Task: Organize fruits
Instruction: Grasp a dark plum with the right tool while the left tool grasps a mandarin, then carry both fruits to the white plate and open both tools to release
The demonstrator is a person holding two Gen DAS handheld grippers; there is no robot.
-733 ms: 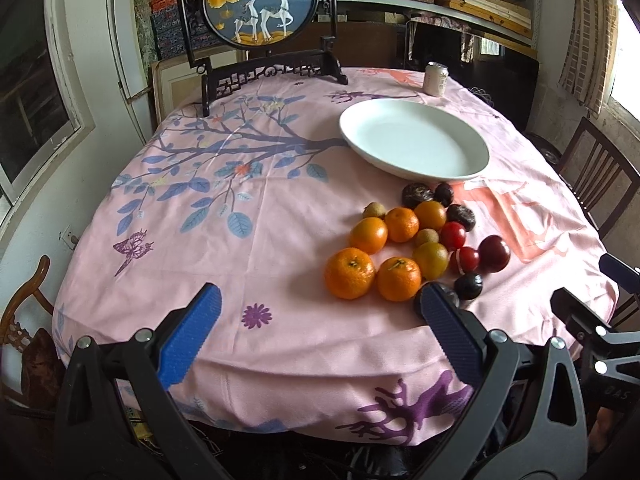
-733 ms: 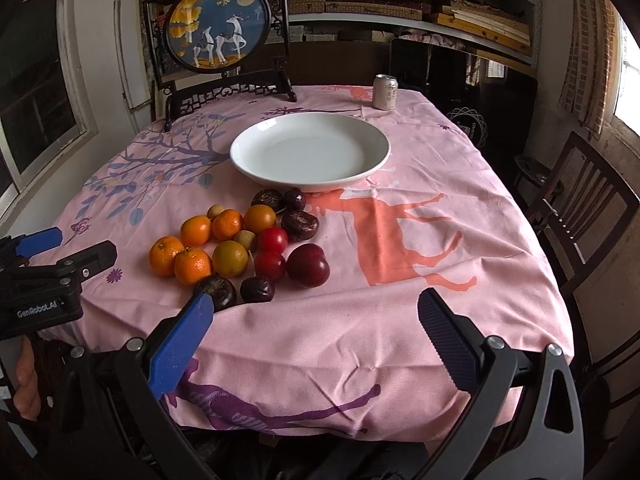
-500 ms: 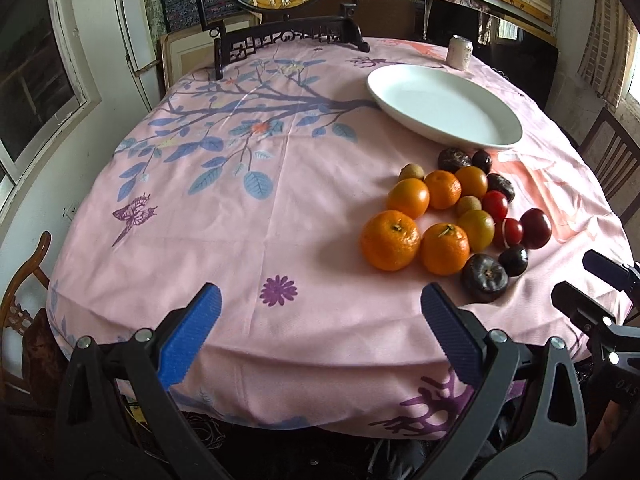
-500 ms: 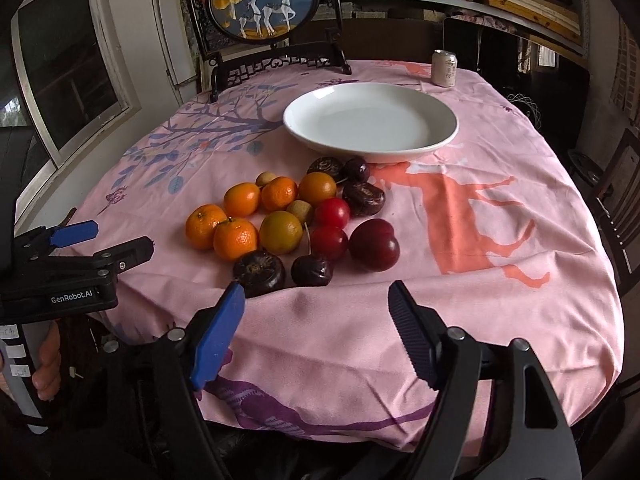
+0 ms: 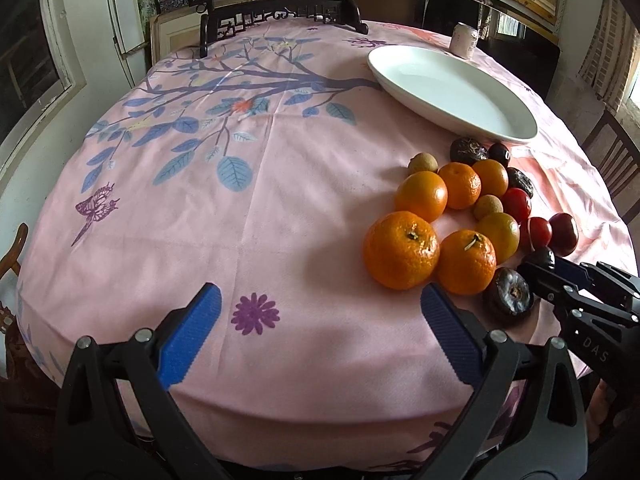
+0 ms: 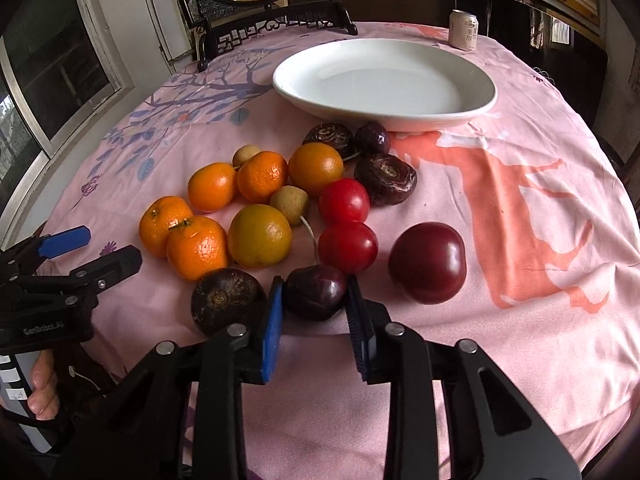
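A cluster of fruit lies on the pink tablecloth: several oranges (image 6: 198,247), red plums (image 6: 347,246), a large dark red plum (image 6: 427,262) and dark purple fruits. My right gripper (image 6: 315,294) has its blue pads on both sides of a small dark purple plum (image 6: 315,291) at the cluster's near edge. A dark round fruit (image 6: 226,300) sits just to its left. My left gripper (image 5: 320,312) is open and empty over bare cloth left of the oranges (image 5: 401,249). An empty white plate (image 6: 384,82) lies behind the fruit.
A drink can (image 6: 463,30) stands behind the plate. A round painted screen on a dark wooden stand (image 6: 276,20) is at the table's far edge. Wooden chairs (image 5: 612,160) stand to the right. The table edge is close below both grippers.
Both grippers moved forward and down toward the fruit. The right gripper's jaws narrowed from wide open to closing around the small dark plum.
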